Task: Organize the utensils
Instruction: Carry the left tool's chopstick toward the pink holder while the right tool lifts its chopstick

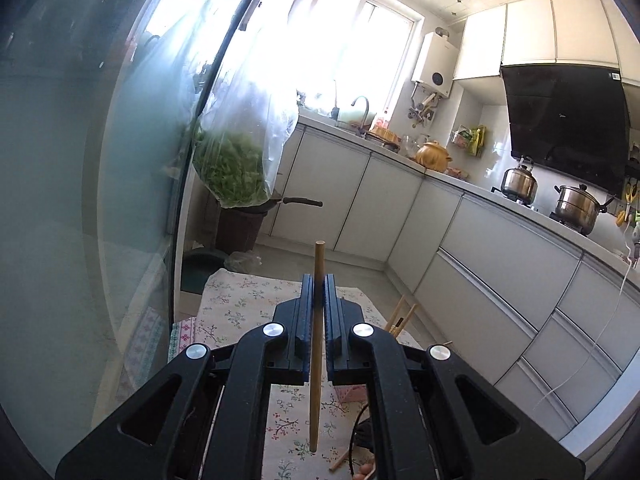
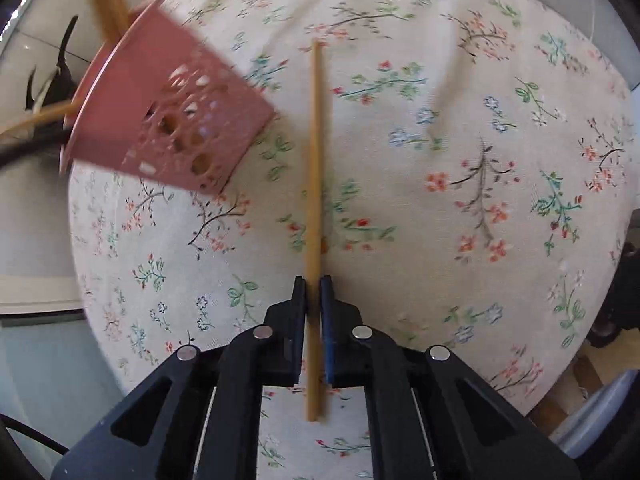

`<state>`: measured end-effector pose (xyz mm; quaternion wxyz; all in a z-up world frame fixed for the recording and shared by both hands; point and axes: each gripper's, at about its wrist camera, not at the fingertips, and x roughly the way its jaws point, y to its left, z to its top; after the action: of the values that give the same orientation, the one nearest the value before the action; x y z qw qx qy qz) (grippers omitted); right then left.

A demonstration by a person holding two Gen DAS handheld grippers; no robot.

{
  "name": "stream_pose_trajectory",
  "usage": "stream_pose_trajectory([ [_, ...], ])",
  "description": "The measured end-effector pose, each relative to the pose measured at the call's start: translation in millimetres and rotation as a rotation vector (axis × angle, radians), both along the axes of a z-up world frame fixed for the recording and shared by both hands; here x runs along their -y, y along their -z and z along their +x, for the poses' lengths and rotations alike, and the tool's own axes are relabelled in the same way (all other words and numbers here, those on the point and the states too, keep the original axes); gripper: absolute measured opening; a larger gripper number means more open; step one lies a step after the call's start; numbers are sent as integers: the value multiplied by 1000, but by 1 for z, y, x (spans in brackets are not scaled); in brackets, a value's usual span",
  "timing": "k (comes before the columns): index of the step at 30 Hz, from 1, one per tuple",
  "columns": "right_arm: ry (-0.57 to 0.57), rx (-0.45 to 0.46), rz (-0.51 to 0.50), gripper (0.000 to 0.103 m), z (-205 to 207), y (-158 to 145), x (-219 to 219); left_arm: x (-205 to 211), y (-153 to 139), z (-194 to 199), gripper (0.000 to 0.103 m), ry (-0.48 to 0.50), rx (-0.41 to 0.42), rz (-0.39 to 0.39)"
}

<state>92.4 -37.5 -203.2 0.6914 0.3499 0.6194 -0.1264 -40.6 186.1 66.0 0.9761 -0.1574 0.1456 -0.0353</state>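
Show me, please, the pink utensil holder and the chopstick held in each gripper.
pink utensil holder [image 2: 176, 120]: right wrist view, perforated side wall.
left gripper's chopstick [image 1: 319, 260]: left wrist view, upper shaft.
right gripper's chopstick [image 2: 314, 160]: right wrist view, mid shaft.

Left tongs [image 1: 319, 292] clamp one wooden chopstick [image 1: 317, 344] upright above the floral-cloth table [image 1: 248, 304], with white kitchen cabinets [image 1: 500, 256] and a window [image 1: 344, 44] behind

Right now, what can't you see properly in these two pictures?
- Right wrist view: the pink holder is blurred, and its rim hides its inside.
- Right wrist view: the chopsticks in it are cut off by the top edge.
- Left wrist view: the left gripper hides most of the holder.
- Left wrist view: the items by the sink are too small.
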Motion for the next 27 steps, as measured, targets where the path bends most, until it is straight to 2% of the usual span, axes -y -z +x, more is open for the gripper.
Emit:
stream_pose_trajectory([
  [3, 17, 35, 58, 6, -11, 5, 33, 6, 0, 1, 4, 22, -7, -2],
  [7, -26, 102, 127, 7, -21, 5, 67, 15, 0, 1, 4, 42, -9, 9],
  [10, -43, 119, 172, 7, -28, 5, 89, 22, 0, 1, 4, 56, -10, 14],
  [18, -210, 267, 136, 8, -44, -58, 115, 52, -2, 7, 4, 85, -26, 74],
  [21, -283, 254, 109, 9, -36, -59, 125, 65, -1, 12, 4, 104, -41, 96],
  [25, -297, 148, 112, 11, -28, -29, 138, 81, 3, 18, 4, 116, -63, 140],
  [27, -293, 108, 80, 13, -27, -14, 144, 84, 5, 20, 4, 115, -69, 153],
])
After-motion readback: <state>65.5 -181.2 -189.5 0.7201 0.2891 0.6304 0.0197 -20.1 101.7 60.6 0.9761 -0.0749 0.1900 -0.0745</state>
